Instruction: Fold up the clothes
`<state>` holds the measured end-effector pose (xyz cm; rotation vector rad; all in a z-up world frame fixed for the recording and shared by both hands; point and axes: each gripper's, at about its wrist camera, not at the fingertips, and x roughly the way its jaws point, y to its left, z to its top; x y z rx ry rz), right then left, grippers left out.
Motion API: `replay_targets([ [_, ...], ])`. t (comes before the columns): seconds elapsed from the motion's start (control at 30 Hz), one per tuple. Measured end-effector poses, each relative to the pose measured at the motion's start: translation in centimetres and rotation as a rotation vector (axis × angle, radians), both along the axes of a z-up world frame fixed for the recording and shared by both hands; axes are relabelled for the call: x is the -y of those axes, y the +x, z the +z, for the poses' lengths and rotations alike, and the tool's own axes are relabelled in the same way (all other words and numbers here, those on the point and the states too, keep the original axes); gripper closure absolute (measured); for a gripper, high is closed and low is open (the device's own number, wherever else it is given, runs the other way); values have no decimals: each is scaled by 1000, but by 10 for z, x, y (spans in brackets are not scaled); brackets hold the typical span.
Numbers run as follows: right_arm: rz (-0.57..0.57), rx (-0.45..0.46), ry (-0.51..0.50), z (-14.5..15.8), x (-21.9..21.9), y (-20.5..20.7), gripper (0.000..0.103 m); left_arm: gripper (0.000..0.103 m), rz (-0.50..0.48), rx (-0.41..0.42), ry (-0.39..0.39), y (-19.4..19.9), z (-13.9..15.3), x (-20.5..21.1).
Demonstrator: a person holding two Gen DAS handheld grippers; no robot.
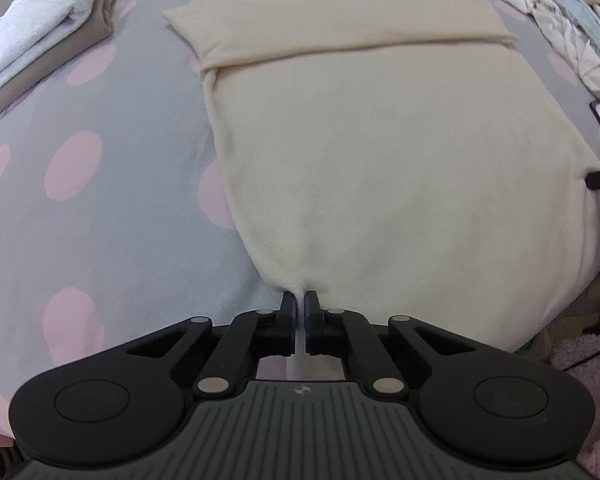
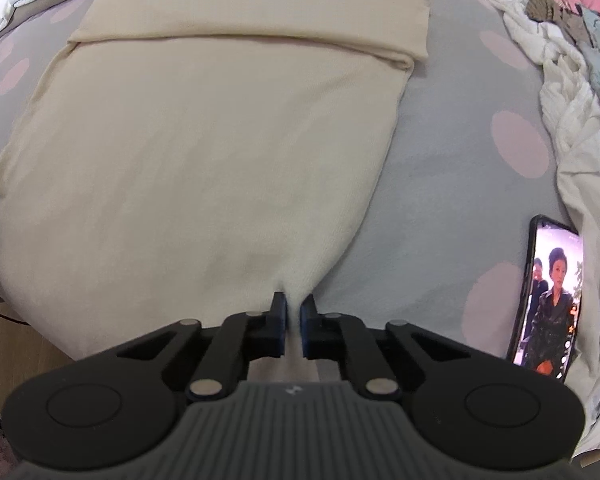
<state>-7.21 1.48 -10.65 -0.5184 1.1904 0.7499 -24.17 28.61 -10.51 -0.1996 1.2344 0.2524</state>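
With both sets of jaws pressed together on fabric, each gripper pinches the near hem of the cream garment. Left gripper: fingers nearly touching, a thin fold of hem caught between the pads at the garment's near left corner. Right gripper: fingers likewise drawn in, a small pucker of cloth clamped between them at the near right corner. No earlier view is available to compare.

Garment lies flat on the bedsheet, grey with pink dots, body spread toward the far side. A folded band crosses its far end, running left to right. Cloth rises slightly into a ridge at each pinch point.

Surroundings: a stack of folded clothes, pale over taupe, sits at the far left on the sheet, well apart from the garment. A loose heap of white and grey laundry runs along the right side. A phone with a lit screen lies near right, beside that heap.
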Motion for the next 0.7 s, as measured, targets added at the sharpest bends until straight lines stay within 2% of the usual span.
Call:
replay_targets([
  [0.1,-37,30,39,10,1,11,95,101,29,61,14,2,19,-10],
  [0.2,-35,141,28,18,-19,14,95,101,50,93,52,10,30,-22],
  [0.33,-68,237,35,25,-34,31,95,101,54,126,138,34,32,-34],
  [0.5,-106,253,56,13,-50,56,95,101,77,120,168,45,12,-39],
  [0.7,-117,237,63,-1,-51,62,93,98,59,122,203,48,-2,-35],
])
